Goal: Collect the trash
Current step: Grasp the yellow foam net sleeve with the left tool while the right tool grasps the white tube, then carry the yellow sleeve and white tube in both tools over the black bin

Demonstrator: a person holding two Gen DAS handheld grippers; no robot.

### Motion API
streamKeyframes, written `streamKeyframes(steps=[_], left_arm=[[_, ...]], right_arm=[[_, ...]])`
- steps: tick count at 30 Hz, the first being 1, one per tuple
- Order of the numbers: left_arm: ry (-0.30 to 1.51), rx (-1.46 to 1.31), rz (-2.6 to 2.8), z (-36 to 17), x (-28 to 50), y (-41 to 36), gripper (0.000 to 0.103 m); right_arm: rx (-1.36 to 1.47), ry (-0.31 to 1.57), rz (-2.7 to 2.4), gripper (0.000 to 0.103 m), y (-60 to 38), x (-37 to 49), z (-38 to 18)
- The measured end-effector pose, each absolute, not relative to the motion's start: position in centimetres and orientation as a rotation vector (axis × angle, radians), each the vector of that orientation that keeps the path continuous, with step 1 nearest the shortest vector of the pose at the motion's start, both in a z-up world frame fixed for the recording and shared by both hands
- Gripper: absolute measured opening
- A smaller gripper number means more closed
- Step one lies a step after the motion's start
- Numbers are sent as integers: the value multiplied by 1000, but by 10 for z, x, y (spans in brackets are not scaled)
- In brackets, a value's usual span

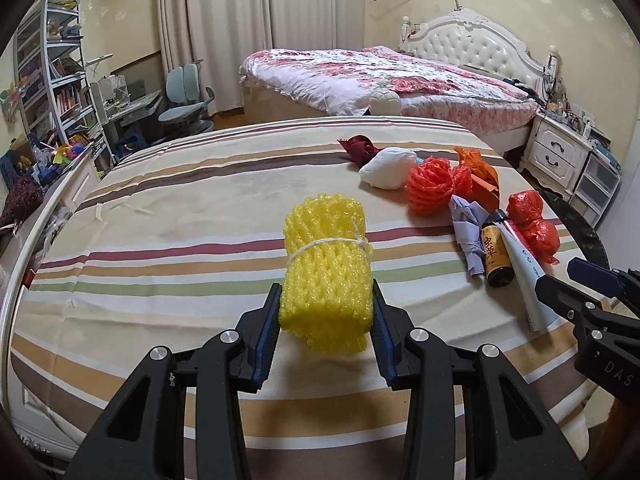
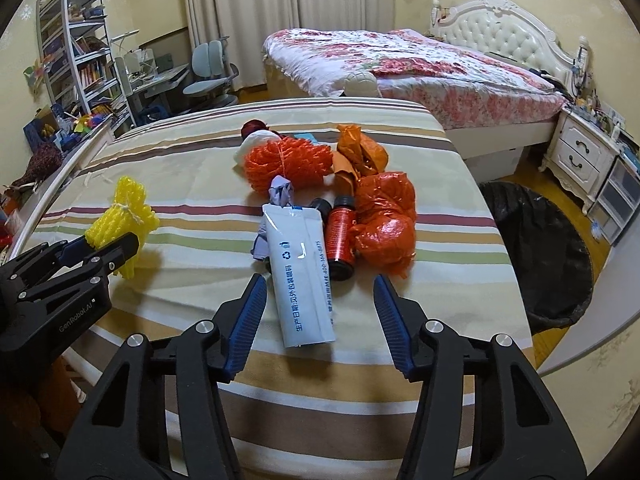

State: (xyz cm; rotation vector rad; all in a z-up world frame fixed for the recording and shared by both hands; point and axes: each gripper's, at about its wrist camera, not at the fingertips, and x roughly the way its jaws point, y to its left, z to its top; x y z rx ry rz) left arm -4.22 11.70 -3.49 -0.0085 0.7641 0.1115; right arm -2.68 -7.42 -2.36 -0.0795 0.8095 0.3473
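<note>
A yellow foam net roll [image 1: 326, 264] tied with white string lies on the striped table; my left gripper [image 1: 326, 300] has its fingers pressed against both sides of its near end. It also shows in the right wrist view [image 2: 124, 220]. My right gripper [image 2: 318, 292] is open, its fingers on either side of a white tube [image 2: 298, 272] without touching it. Beside the tube lie a small red-labelled bottle [image 2: 340, 236], a crumpled orange plastic bag [image 2: 384, 220], a purple paper scrap [image 2: 280, 194], an orange foam net [image 2: 288, 164] and orange paper [image 2: 360, 152].
A black-lined trash bin [image 2: 540, 248] stands on the floor right of the table [image 2: 180, 168]. A white wad [image 1: 386, 168] and a dark red scrap [image 1: 360, 148] lie further back. A bed, nightstand, desk, chairs and shelves fill the room behind.
</note>
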Motion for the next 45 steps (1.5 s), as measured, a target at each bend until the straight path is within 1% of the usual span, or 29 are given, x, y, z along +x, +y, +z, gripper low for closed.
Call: streamKeyframes(steps=[1, 4, 5, 6, 7, 8, 12, 18, 28, 35, 40, 45], left_arm=[[765, -13, 111, -35, -42, 118, 41], [763, -24, 112, -37, -43, 120, 41], [763, -27, 112, -37, -43, 121, 41], [764, -31, 111, -38, -43, 121, 41], [765, -33, 111, -38, -44, 121, 41], [765, -35, 111, -38, -44, 121, 41], [766, -43, 109, -39, -44, 120, 41], [747, -43, 91, -33, -45, 117, 41], [706, -33, 31, -16, -40, 91, 41], [664, -29, -56, 2, -24, 54, 41], [629, 0, -135, 14, -4, 11, 41], [619, 21, -208, 16, 19, -32, 41]], right_arm=[[-80, 816, 357, 48, -72, -26, -25], [-77, 847, 376, 38, -67, -23, -34], [-76, 861, 383, 31, -66, -22, -37], [-75, 868, 389, 28, -65, -21, -39], [-74, 869, 393, 27, -64, -22, -39], [-78, 866, 395, 24, -64, -23, -39], [-85, 850, 397, 17, -64, -28, -35], [-89, 819, 396, 15, -66, -31, -28], [-52, 732, 360, 14, -91, -33, 0], [-6, 675, 242, 14, -139, -19, 17], [37, 665, 136, 14, -184, 3, 17], [71, 672, 52, 14, -225, 26, 5]])
